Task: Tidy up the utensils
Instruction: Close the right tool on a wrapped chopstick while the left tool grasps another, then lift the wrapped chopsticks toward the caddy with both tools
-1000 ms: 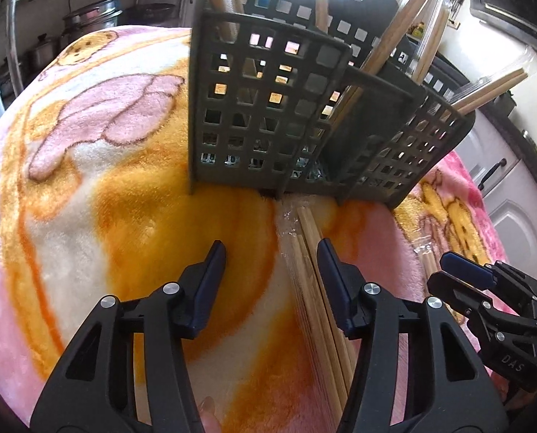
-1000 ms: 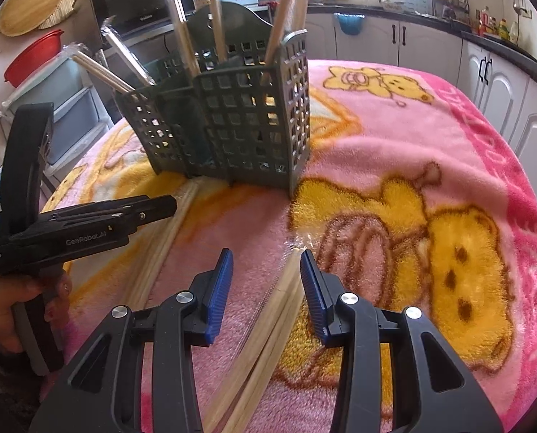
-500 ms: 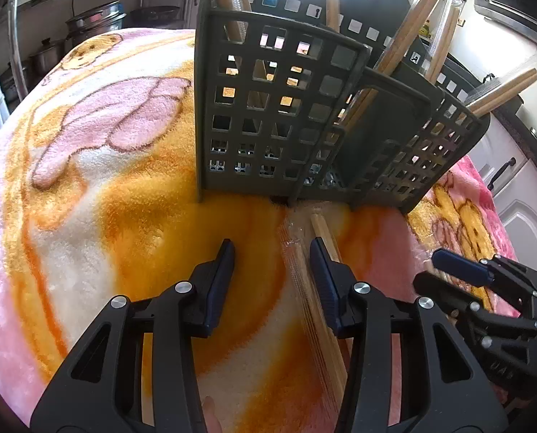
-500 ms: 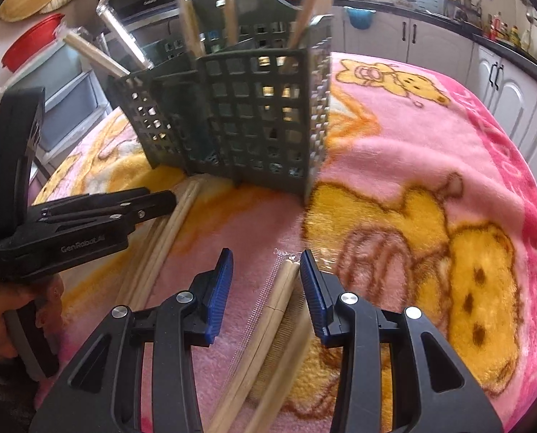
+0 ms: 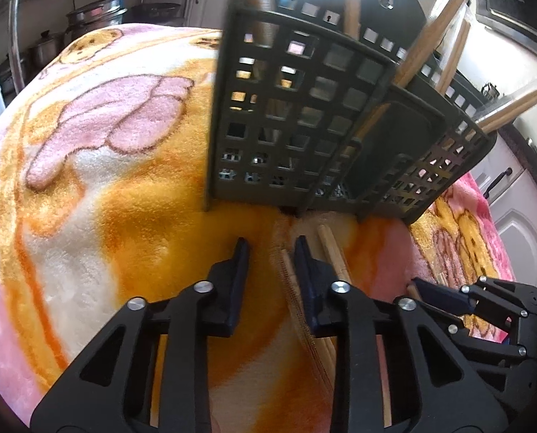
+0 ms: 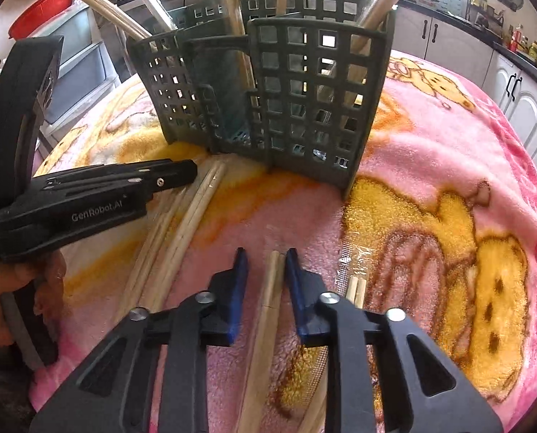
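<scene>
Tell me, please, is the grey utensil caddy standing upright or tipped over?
Upright. The caddy stands on its base on the blanket, and the chopsticks inside poke up out of its open top.

There is one grey utensil basket [image 6: 304, 108] standing on one blanket [image 6: 431, 166]. On the blanket lie three sets of wooden chopsticks: one set [image 6: 182, 216] at the left, one pair [image 6: 268, 310] in the middle, one wrapped pair [image 6: 355, 288] at the right. Several more chopsticks [image 6: 373, 11] stand in the basket; their exact number I cannot tell. Two grippers are visible, the left gripper [image 5: 268, 252] and the right gripper [image 6: 265, 263].
</scene>
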Demonstrator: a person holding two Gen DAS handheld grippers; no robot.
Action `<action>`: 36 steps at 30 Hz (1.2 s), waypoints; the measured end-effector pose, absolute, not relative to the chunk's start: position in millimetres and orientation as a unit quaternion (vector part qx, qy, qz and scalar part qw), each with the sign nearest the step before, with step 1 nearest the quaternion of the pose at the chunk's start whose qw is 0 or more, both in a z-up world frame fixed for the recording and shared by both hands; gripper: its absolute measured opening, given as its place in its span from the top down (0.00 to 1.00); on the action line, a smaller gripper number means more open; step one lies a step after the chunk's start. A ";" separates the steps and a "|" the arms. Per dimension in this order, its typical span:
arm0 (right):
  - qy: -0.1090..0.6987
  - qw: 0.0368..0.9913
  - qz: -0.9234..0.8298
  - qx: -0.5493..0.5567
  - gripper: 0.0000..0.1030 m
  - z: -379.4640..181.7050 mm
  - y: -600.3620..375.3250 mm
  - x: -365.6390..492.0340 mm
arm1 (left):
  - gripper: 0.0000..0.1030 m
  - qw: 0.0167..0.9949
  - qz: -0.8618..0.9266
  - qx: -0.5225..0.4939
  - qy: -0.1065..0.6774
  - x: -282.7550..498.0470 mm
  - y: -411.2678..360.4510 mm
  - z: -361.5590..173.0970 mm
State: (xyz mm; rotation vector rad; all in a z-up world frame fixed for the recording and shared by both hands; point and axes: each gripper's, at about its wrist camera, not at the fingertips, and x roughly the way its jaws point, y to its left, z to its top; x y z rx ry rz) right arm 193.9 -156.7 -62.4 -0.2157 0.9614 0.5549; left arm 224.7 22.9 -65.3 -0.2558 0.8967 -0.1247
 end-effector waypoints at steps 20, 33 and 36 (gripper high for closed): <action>0.399 0.852 0.333 -0.064 0.94 -17.1 -154.3 166.3 | 0.96 0.880 -0.124 -0.253 0.381 189.0 81.3 -39.2; 0.339 0.867 0.361 -0.053 0.94 27.1 -150.3 145.6 | 0.97 0.902 -0.153 -0.261 0.310 153.2 84.3 9.8; 0.331 0.870 0.363 -0.050 0.94 34.4 -151.5 141.6 | 0.97 0.905 -0.160 -0.259 0.298 148.6 81.7 18.0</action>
